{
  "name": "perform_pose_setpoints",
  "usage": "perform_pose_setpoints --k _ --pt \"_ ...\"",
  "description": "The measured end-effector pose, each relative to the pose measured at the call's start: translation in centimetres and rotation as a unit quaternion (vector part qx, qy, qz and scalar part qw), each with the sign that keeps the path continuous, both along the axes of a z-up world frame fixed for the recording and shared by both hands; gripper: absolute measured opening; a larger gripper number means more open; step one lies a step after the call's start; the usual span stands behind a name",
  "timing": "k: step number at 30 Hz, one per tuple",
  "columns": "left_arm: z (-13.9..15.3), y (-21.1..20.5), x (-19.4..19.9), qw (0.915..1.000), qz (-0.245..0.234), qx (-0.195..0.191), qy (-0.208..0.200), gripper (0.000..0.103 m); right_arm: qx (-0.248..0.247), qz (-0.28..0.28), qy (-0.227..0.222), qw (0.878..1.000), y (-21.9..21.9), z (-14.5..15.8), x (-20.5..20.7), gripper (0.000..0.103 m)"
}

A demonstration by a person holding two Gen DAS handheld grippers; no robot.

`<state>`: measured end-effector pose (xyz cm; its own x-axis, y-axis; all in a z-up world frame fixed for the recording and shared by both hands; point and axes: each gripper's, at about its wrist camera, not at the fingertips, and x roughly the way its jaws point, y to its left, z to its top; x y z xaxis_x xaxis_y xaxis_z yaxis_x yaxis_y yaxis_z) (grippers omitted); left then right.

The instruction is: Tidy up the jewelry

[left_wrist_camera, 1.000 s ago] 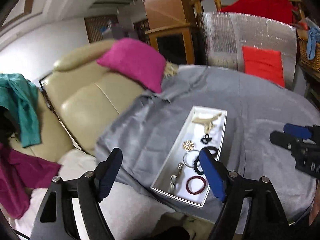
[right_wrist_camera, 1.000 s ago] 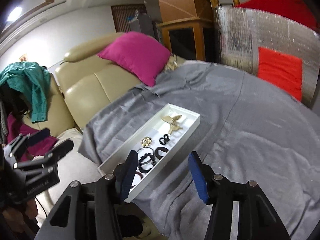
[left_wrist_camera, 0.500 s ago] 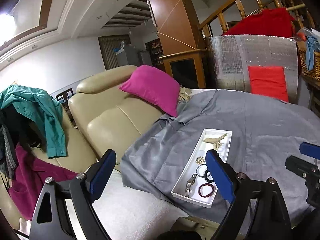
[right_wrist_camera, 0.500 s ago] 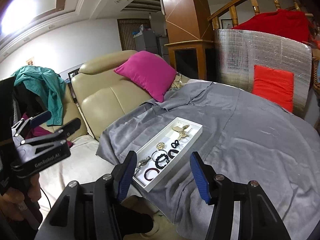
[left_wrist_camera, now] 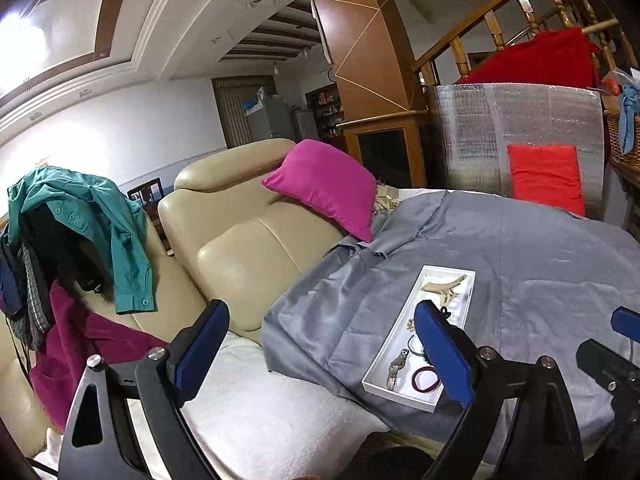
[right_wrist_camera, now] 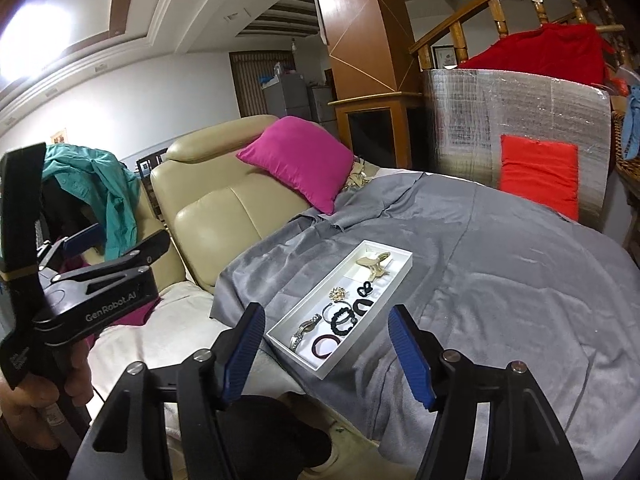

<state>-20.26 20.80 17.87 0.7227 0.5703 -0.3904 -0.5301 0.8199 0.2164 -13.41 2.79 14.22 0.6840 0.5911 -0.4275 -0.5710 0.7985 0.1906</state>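
Both grippers hang back from the table, well apart from the long white rectangular tray [right_wrist_camera: 394,277] that sits on the grey cloth-covered table [right_wrist_camera: 500,280], near its left edge.

The left gripper [left_wrist_camera: 320,344] is spread wide and holds nothing; its jaws have just been opening. The right gripper [right_wrist_camera: 326,346] is released too, its jaws also just opening, with nothing between the blue pads.

The right wrist view gives the clear look into the tray: a beige claw hair clip [right_wrist_camera: 374,263] at the far end, then a small gold brooch [right_wrist_camera: 338,293], a black beaded bracelet [right_wrist_camera: 342,319], a metal wristwatch [right_wrist_camera: 304,330] and a dark red ring-shaped bangle [right_wrist_camera: 325,345] at the near end. In the left wrist view the left gripper's right finger covers the middle of the tray. The right view alone shows the person's hand [right_wrist_camera: 44,392] gripping the left tool's handle.

Left of the tray the cloth drops off the table edge toward a cream leather sofa [left_wrist_camera: 248,248] with a magenta cushion [left_wrist_camera: 324,186]. Right of the tray the grey cloth lies bare and wide.
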Motion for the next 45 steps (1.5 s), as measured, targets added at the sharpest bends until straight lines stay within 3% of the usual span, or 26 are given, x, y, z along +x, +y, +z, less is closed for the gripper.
perform_pose_setpoints --k 45 --pt "-1.5 1.6 0.6 0.9996 0.008 0.005 0.027 0.095 0.002 0.005 0.007 1.000 1.6 -0.8 0.5 0.068"
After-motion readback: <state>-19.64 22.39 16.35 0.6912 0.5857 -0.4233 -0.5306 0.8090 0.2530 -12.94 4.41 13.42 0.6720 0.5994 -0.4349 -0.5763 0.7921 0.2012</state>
